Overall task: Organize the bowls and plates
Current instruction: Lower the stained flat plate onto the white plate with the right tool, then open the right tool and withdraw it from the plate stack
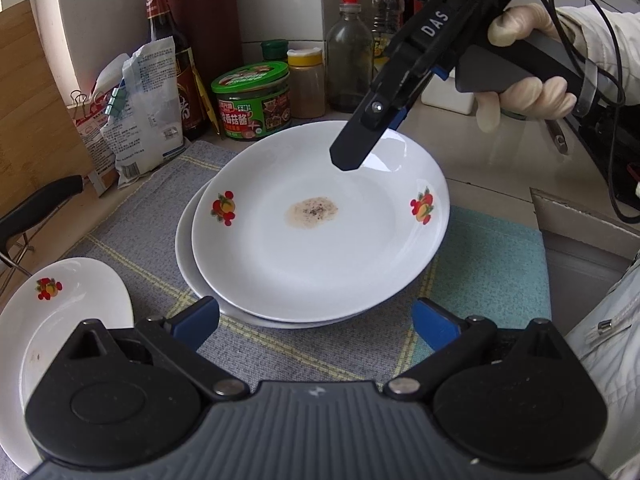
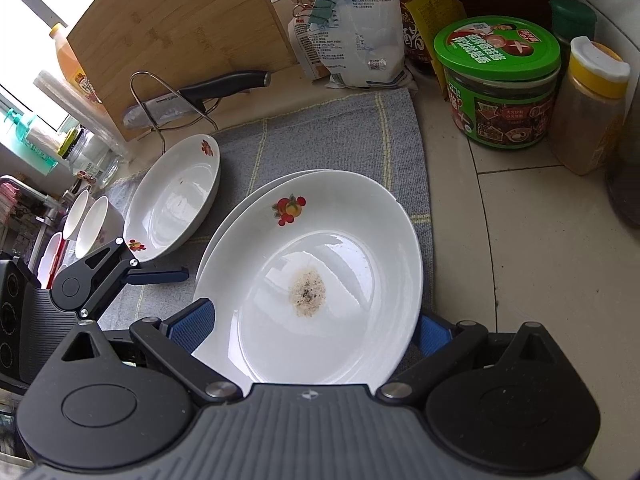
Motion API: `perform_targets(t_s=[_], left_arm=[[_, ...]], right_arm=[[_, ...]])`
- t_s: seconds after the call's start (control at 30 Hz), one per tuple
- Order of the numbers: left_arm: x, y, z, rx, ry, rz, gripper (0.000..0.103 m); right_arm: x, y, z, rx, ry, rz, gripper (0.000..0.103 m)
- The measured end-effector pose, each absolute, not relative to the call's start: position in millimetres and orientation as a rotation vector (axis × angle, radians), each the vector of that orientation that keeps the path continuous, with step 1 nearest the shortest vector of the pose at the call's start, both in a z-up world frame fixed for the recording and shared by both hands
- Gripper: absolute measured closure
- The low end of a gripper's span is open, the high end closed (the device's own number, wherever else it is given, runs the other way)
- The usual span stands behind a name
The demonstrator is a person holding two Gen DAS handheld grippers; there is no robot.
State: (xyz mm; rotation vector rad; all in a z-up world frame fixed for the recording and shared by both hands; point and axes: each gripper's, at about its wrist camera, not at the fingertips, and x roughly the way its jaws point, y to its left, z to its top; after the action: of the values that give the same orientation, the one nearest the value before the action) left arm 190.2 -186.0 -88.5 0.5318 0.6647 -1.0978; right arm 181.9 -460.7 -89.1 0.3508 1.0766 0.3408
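Observation:
A white plate with fruit prints and a brown stain (image 1: 320,224) lies on a second white plate (image 1: 188,264) on a grey cloth. It also shows in the right wrist view (image 2: 312,280). My right gripper (image 2: 316,328) is open, its blue pads on either side of the top plate's near rim; in the left wrist view its finger (image 1: 360,136) hangs over the plate's far rim. My left gripper (image 1: 316,320) is open and empty, just in front of the stack. A third plate (image 1: 60,320) lies to the left, also in the right wrist view (image 2: 176,196). Two small white bowls (image 2: 92,220) stand beyond it.
Jars, bottles and bags (image 1: 252,100) crowd the back wall. A bamboo cutting board (image 2: 180,40) leans at the left with a knife on a wire rack (image 2: 192,96). A sink edge (image 1: 580,232) lies to the right.

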Motion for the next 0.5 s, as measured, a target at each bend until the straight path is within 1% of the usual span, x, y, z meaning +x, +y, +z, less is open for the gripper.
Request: perform_targets(t_s=[0.2, 0.5], left_arm=[[183.2, -173.7, -83.9, 0.519, 0.644, -1.100, 0.001], [168.7, -152.6, -74.3, 0.499, 0.603, -1.082, 0.001]], right_arm=[[174.5, -457.3, -85.0, 0.339, 1.067, 0.290, 0.000], [159.2, -438.1, -78.8, 0.215, 1.017, 0.196, 0.000]])
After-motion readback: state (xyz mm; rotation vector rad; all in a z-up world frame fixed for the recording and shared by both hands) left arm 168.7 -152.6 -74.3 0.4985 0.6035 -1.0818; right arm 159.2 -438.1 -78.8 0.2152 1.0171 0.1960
